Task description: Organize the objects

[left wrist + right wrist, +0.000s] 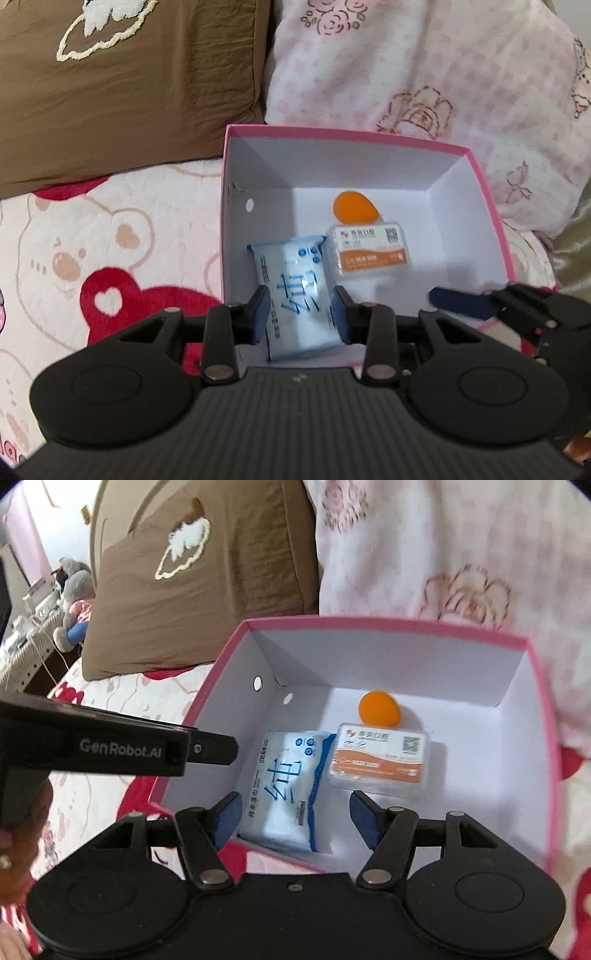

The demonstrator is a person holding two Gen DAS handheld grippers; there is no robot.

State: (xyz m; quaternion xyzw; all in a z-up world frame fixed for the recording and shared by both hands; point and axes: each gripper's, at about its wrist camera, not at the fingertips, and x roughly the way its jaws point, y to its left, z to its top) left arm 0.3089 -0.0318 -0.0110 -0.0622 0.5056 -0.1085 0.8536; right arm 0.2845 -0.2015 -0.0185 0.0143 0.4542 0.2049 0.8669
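Left gripper (299, 310): jaws narrow, not clamped, nothing gripped. Framed between its blue pads (258, 314) in the left wrist view, yet lying lower, flat on the floor of the box: soft blue-and-white pack of wet wipes (295, 280). Confirmed from the right wrist view, with that gripper poised above the left wall, clear of the pack.

Right gripper (295, 805): jaws set wide, empty, over the near rim.

Further out, inside the pink cardboard box with white lining (480, 192): clear plastic case with orange-and-white label (369, 251) just beside the pack, and behind it an orange egg-shaped sponge (354, 210).

Under the box: white bedspread with red bears (110, 258).

Judged step: wipes set down, placing done. Next: lift both grippers clear without snagging the rim, then look for anything left outside; none visible here.
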